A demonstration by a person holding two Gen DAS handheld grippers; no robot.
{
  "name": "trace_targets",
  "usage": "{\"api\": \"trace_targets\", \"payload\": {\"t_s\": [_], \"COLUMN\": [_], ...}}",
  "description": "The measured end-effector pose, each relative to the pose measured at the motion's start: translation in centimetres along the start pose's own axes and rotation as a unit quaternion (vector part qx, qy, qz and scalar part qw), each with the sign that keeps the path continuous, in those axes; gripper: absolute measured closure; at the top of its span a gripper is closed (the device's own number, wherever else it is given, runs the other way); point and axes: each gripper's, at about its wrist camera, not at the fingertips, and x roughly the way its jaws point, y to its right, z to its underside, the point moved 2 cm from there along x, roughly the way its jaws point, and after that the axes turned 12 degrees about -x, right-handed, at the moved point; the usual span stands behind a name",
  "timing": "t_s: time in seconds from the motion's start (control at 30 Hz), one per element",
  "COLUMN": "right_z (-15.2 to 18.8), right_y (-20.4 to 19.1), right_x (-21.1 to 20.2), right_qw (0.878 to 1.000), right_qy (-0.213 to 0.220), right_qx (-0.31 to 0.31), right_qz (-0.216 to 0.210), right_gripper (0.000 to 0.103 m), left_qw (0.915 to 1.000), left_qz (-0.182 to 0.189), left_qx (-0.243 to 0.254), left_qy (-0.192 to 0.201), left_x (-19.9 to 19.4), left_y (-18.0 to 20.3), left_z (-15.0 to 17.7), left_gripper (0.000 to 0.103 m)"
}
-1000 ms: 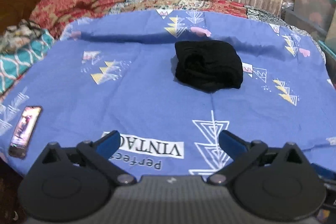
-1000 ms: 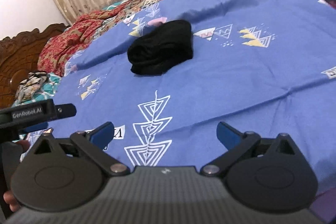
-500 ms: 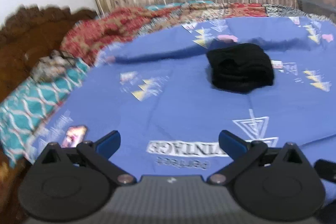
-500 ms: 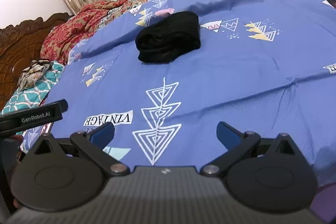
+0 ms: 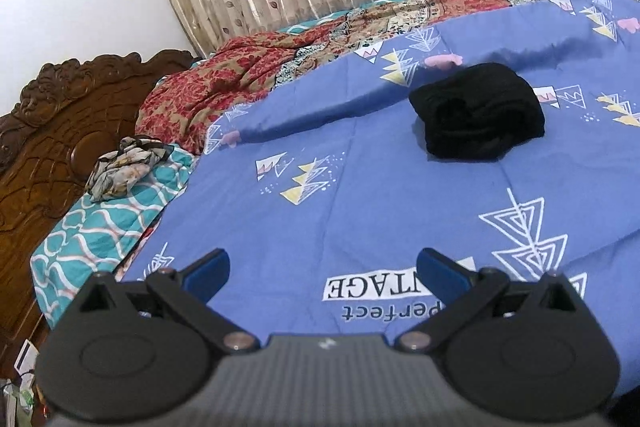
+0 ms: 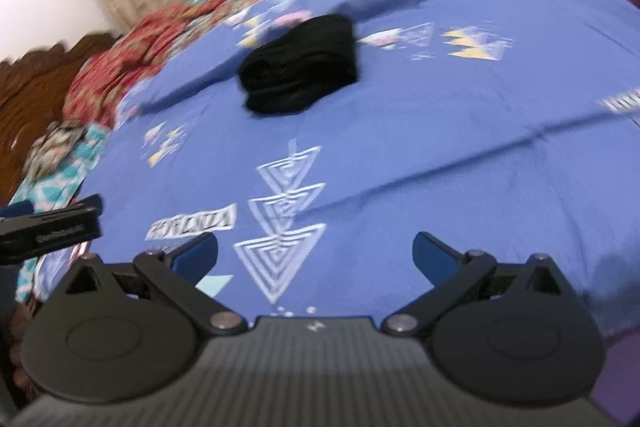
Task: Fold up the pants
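— Nearest the lens?
— Left claw (image 5: 322,273) and right claw (image 6: 316,253), both spread wide, gripping nothing (right view blurred).
— Farther off?
— Black pants (image 5: 480,117), folded into a bundle, upper right on the blue bedsheet (image 5: 360,195).

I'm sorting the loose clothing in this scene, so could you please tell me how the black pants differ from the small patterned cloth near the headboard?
The black pants are plain black; the patterned cloth is a mixed light and dark print. The pants form a compact folded bundle, while the cloth is loosely crumpled. The pants lie on the blue sheet; the cloth sits on the teal patterned fabric by the carved headboard. Both lie untouched, away from either gripper.
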Motion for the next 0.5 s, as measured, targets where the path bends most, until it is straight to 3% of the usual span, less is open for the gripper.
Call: {"api": "trace_targets", "payload": {"t_s": [0.13,0.3,0.5], "right_z": [1.7,0.6,-0.7], "right_y": [-0.5,-0.5,0.6], "right_x": [0.5,0.2,-0.1], "right_qw": [0.999,0.999,1.000], "right_qy": [-0.028,-0.007,0.021], "right_qx": [-0.020,-0.041,-0.012], "right_qz": [0.001,0.008,0.015], "right_gripper": [0.000,0.000,0.000], "left_qw": [0.9998,0.9988,0.9978], "left_qz": [0.016,0.041,0.047], "left_qx": [-0.002,-0.008,-0.028], "left_qy": [-0.010,-0.024,-0.039], "left_x": [0.2,0.1,0.3], "left_y": [0.4,0.7,0.3], "left_z": [-0.1,0.0,0.2], "left_gripper": [0.000,0.000,0.000]}}
